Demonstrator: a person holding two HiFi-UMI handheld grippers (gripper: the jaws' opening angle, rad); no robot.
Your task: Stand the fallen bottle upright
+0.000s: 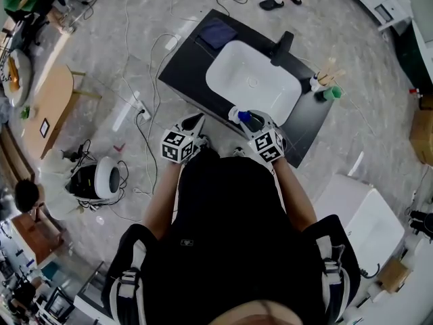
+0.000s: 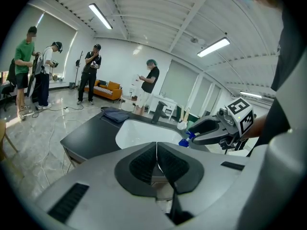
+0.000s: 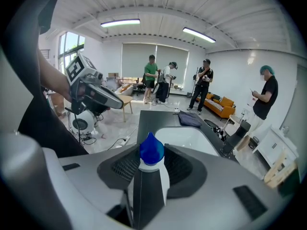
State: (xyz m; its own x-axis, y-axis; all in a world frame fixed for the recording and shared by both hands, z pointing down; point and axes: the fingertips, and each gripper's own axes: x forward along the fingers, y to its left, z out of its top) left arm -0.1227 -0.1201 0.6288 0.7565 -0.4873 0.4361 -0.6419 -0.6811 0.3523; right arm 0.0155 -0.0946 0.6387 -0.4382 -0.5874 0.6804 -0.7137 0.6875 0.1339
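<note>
A white bottle with a blue cap (image 3: 152, 152) stands between the jaws of my right gripper (image 3: 152, 166), which is shut on it, cap pointing away from the camera. In the head view the bottle (image 1: 242, 117) and right gripper (image 1: 254, 122) hover over the near edge of the black counter (image 1: 183, 59), beside the white sink (image 1: 230, 80). My left gripper (image 2: 156, 161) is shut with nothing in it; its pads meet in a thin line. It is held left of the bottle, off the counter's near edge (image 1: 193, 124). From the left gripper view the bottle's cap (image 2: 184, 141) shows under the right gripper.
A black faucet (image 1: 283, 48) stands at the sink's far side. A dark folded cloth (image 1: 216, 32) lies on the counter's far left corner. A green cup (image 1: 331, 94) and a white holder with sticks (image 1: 318, 80) sit at the right end. Several people stand beyond.
</note>
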